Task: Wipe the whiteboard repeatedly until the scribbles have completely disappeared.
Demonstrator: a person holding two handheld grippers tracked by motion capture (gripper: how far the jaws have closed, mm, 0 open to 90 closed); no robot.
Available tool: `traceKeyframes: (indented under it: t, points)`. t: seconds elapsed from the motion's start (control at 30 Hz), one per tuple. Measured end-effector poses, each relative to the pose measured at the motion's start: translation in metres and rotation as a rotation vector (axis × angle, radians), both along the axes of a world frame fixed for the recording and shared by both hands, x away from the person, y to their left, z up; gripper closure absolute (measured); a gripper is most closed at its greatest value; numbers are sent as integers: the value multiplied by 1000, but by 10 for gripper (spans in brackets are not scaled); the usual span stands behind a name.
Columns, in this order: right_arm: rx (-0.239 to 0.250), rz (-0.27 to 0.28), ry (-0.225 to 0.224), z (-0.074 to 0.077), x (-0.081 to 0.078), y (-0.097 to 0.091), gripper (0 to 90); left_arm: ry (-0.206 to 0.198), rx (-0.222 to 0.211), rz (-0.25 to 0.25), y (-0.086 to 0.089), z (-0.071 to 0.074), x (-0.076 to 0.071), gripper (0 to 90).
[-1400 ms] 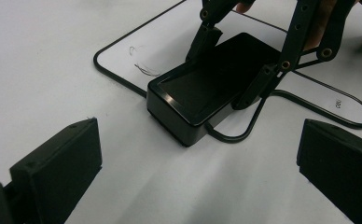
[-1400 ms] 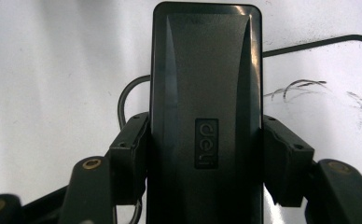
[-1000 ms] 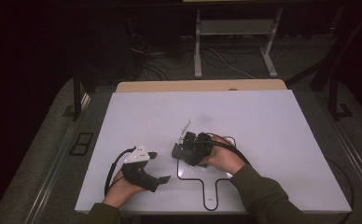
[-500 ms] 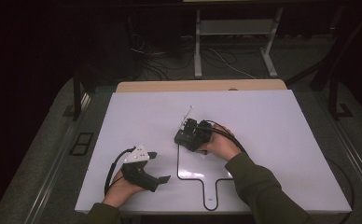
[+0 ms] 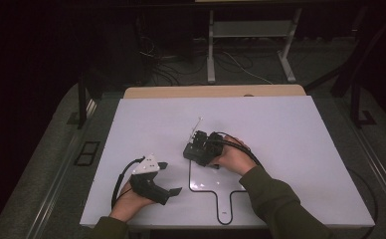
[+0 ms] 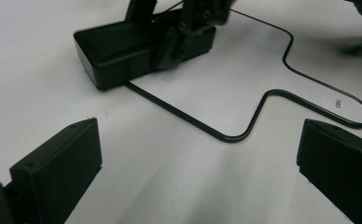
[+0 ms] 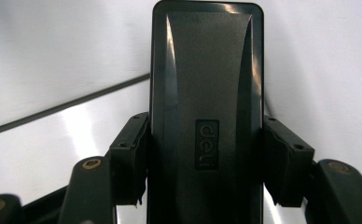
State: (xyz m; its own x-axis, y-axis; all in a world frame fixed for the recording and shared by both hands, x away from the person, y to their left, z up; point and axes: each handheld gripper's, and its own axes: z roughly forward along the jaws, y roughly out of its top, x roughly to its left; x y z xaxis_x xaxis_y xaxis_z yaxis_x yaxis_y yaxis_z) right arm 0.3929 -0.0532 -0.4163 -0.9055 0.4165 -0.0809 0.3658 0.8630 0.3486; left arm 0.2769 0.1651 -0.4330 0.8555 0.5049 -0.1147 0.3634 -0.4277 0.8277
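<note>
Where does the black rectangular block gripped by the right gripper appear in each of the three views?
High view: black block at table centre, in the right gripper.
Left gripper view: upper left, jaws clamping its far end.
Right gripper view: centre, running upward between the jaws.
Shared landmark: the black outline on the table.

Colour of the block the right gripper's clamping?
Black block, embossed logo; clearest in the right gripper view.

The person wears olive-green sleeves (image 5: pixel 280 204). Both tongs, left (image 5: pixel 168 178) and right (image 5: pixel 193 149), are black with brass screws; the left carries a grey three-cornered plate and a black cable.
</note>
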Motion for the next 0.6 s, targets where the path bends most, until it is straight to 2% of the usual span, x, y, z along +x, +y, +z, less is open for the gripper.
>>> traceKeyframes:
  t: [0.13, 0.2, 0.27, 0.33, 0.37, 0.43, 0.47, 0.6]
  points:
    - [4, -26, 6, 0, 7, -3, 387, 0, -1, -2, 0, 0, 0, 0]
    - [-14, -5, -1, 0, 2, -1, 387, 2, -2, -2, 0, 0, 0, 0]
    - [-21, 48, 6, 0, -6, 0, 387, 2, -5, -1, 0, 0, 1, 0]
    - [-18, 75, 24, 1, -15, 2, 387, 2, -3, 0, 0, 0, 0, 0]
    - [-18, 79, 14, 1, -16, 2, 387, 2, -2, 0, -1, 0, 0, 0]
    - [-14, 64, 26, 1, -13, 1, 387, -1, -3, -2, -1, 0, 0, 0]
    - [-14, 53, 13, 0, -10, 0, 387, -2, -3, -3, -1, 0, 0, 0]
    - [-5, -24, 19, 0, 9, -4, 387, -2, 1, -1, 0, 0, 0, 0]
